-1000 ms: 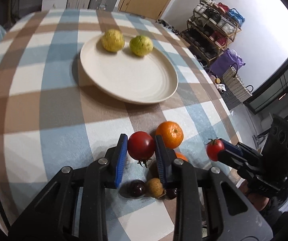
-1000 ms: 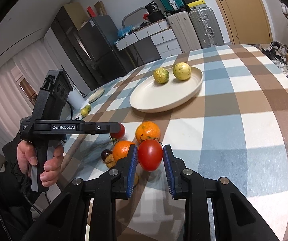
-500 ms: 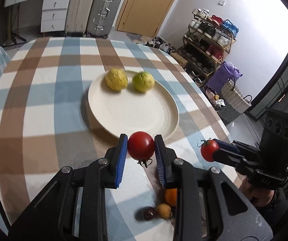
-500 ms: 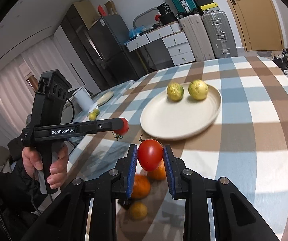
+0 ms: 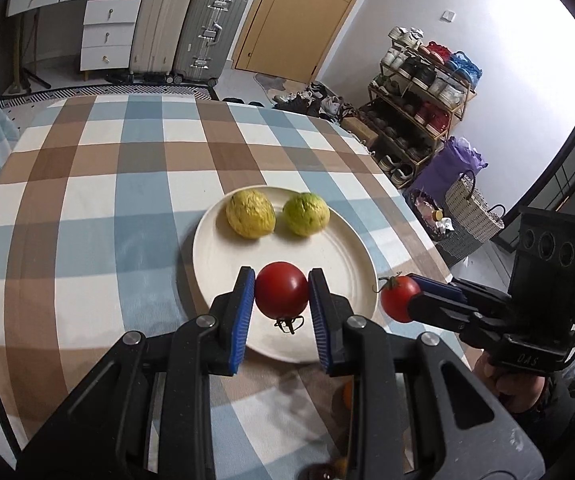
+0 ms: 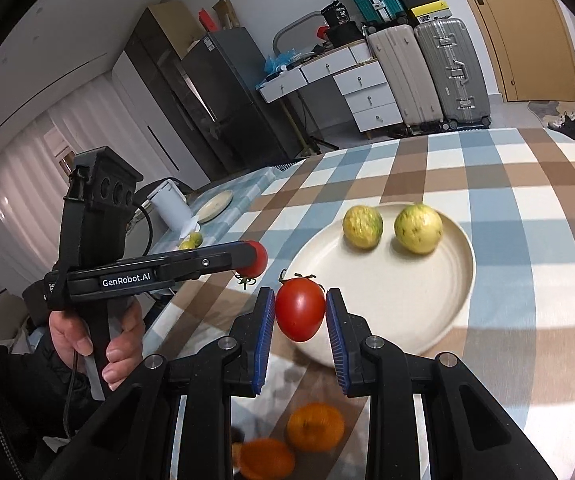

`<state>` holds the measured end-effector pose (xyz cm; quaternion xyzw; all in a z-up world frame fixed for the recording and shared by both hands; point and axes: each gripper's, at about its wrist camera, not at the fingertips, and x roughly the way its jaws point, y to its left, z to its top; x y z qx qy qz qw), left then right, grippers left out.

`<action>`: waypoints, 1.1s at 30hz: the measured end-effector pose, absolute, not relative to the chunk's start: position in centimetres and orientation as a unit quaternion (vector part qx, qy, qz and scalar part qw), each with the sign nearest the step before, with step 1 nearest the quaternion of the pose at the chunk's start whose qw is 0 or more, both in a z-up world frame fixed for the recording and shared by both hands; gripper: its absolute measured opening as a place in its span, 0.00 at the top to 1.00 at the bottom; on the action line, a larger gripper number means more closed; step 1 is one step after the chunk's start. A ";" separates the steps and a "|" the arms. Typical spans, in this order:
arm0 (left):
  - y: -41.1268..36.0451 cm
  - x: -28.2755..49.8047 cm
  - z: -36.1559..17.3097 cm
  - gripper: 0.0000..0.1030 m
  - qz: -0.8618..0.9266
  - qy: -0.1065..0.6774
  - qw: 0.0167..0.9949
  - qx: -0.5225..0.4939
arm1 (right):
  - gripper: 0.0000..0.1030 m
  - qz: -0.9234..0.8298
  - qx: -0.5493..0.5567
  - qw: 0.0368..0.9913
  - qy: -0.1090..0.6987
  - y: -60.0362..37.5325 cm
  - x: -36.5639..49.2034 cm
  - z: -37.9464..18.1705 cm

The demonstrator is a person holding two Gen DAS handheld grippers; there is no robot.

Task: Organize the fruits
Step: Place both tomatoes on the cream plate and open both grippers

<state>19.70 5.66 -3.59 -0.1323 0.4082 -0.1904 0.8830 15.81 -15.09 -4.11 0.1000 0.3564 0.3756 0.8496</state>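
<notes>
Left gripper (image 5: 281,298) clamps dark tomato (image 5: 282,295) over plate (image 5: 343,248), frame centre; right gripper (image 6: 300,312) clamps second tomato (image 6: 300,310) at the rim. Advise lowering both onto bare plate, clear of green fruits (image 5: 250,219), before release

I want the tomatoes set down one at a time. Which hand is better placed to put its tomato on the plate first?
Left. The left tongs hold their tomato right over the plate, judging by the left view. The right tongs hold theirs near the plate's edge, so they likely need to travel further.
</notes>
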 end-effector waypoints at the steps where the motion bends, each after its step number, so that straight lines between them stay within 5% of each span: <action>1: 5.6 20.3 -3.6 0.76 -0.192 0.410 0.882 -0.131 | 0.74 0.377 0.103 0.848 0.357 -15.0 16.2 -4.0; 22: 4.4 29.1 -9.2 0.76 -0.182 0.460 0.858 -0.138 | 0.75 0.365 0.097 0.824 0.422 -11.2 23.3 -9.2; 26: 4.4 28.6 -8.9 0.50 -0.175 0.457 0.862 -0.134 | 0.74 0.356 0.104 0.828 0.420 -11.8 23.4 -9.2; 33: 5.1 25.7 -6.3 0.40 -0.166 0.424 0.880 -0.138 | 0.58 0.334 0.117 0.849 0.393 -14.6 21.7 -7.1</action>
